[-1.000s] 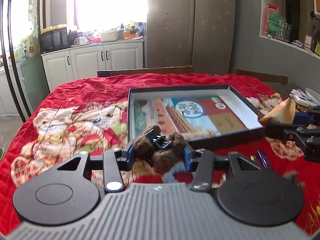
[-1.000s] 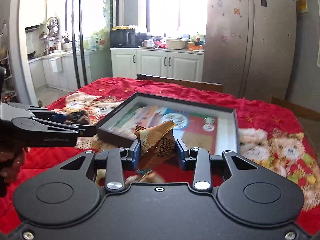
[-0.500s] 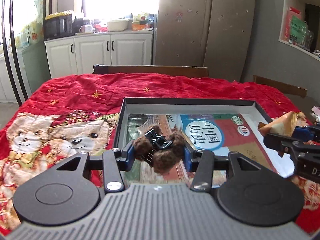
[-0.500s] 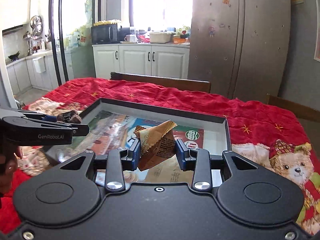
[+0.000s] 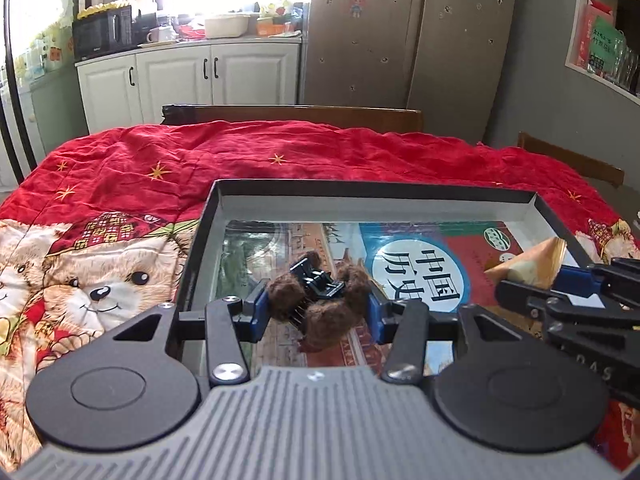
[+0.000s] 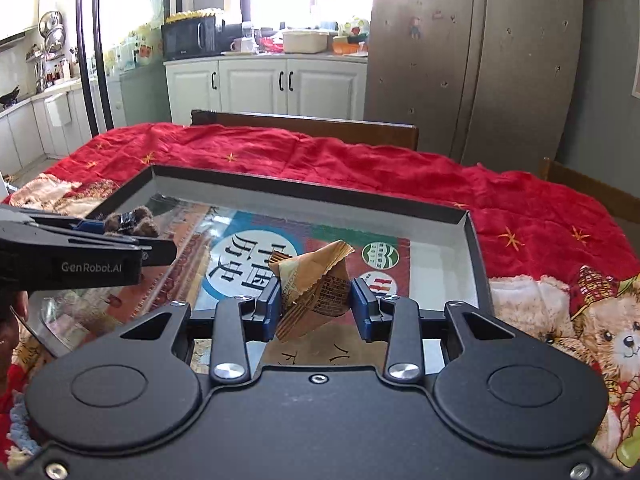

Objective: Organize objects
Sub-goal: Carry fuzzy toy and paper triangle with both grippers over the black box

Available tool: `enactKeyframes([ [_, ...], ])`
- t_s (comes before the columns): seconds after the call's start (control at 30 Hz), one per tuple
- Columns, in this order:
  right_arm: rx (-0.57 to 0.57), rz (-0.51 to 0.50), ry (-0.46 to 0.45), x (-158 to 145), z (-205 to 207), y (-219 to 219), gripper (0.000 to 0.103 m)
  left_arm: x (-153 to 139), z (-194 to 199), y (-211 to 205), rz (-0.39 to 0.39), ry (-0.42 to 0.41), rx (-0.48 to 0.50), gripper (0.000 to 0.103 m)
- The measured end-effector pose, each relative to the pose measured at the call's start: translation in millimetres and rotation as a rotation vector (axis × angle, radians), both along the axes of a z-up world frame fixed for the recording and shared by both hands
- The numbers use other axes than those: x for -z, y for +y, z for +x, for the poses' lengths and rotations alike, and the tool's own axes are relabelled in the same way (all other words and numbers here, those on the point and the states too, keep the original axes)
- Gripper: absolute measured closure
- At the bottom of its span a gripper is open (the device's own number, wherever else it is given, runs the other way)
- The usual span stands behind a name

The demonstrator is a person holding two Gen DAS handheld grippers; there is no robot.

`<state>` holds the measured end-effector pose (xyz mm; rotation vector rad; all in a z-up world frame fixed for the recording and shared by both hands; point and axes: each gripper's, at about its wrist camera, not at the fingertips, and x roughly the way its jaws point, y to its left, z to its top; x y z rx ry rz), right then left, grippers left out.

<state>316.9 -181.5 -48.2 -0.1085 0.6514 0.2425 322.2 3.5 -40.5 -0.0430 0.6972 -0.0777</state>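
Grippers both carry loads over the shallow black cardboard tray (image 5: 536, 202), which sits on the red quilted bear-print blanket (image 5: 160, 168) with a glossy printed booklet bearing a round blue-and-white emblem (image 5: 420, 276) lying flat on its floor. I read the tray as the collecting place for loose items, which would explain why I have both loads poised above its interior rather than over the blanket. My left gripper (image 5: 316, 310) is clamped, jaws roughly half apart, on the brown fuzzy pom-pom hair claw clip with a black plastic hinge (image 5: 320, 300); both blue pads press into the fur, so it is firmly grasped and held above the tray's near left part, over the booklet. My right gripper (image 6: 316, 306) has its jaws set narrower and is clenched on the crinkled tan-and-brown foil snack packet (image 6: 316, 284), pinched near its lower half with the serrated top edge sticking up; it hangs above the tray's near right area. In the left wrist view the right tool enters from the right edge with the packet, well apart from the clip, so I judge the two drops should not interfere. Neither item touches the tray yet, as far as I can tell.
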Motion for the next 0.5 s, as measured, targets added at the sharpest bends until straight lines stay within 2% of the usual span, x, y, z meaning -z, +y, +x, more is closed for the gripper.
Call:
enactKeyframes([
  [0.27, 0.001, -0.018, 0.027, 10.4, 7.6, -0.4, 0.068, 7.0, 5.8, -7.8, 0.059, 0.017, 0.013, 0.051],
  [0.5, -0.006, -0.021, 0.028, 11.0, 10.7, 0.4, 0.068, 8.3, 7.3, -8.8, 0.07, 0.011, 0.02, 0.05],
])
